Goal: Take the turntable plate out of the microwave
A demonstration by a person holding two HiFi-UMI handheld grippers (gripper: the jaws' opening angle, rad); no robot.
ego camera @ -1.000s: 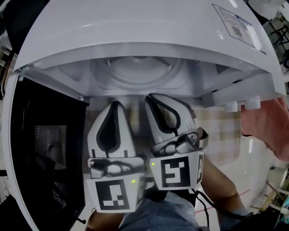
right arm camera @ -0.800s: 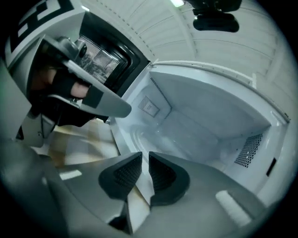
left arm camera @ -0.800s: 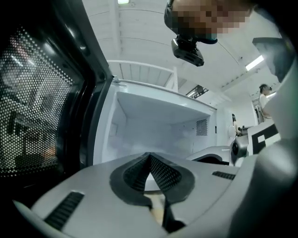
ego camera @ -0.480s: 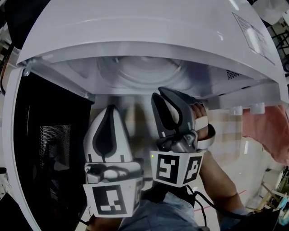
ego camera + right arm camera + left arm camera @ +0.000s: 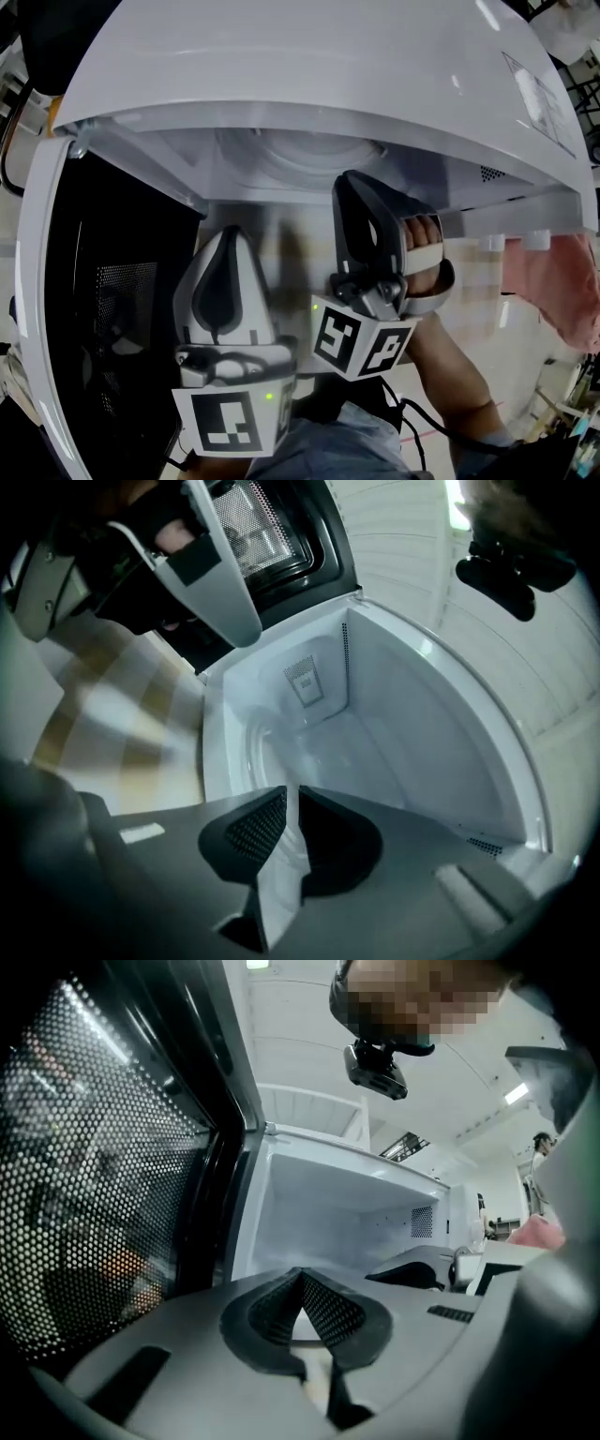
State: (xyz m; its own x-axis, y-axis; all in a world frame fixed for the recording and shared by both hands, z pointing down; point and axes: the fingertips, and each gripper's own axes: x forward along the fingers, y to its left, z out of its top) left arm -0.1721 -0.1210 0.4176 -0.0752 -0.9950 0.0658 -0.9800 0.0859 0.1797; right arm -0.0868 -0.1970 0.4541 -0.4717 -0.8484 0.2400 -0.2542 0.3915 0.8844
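Observation:
The white microwave (image 5: 309,66) stands with its dark door (image 5: 103,309) swung wide to the left. Inside the cavity lies the clear round turntable plate (image 5: 300,155), also visible in the right gripper view (image 5: 267,747). My right gripper (image 5: 361,180) is rolled onto its side at the cavity mouth, short of the plate. Its jaws (image 5: 292,789) are closing to a narrow gap with nothing between them. My left gripper (image 5: 228,234) is shut and empty, level in front of the opening beside the door; its tips (image 5: 300,1274) meet.
A checked tablecloth (image 5: 469,277) covers the table under the microwave. The microwave's knobs (image 5: 511,244) and a pink cloth (image 5: 553,291) sit at the right. The mesh door window (image 5: 94,1176) is close on the left gripper's left side.
The right gripper has rolled from flat onto its side and edged towards the cavity. The left gripper has stayed shut and nearly still.

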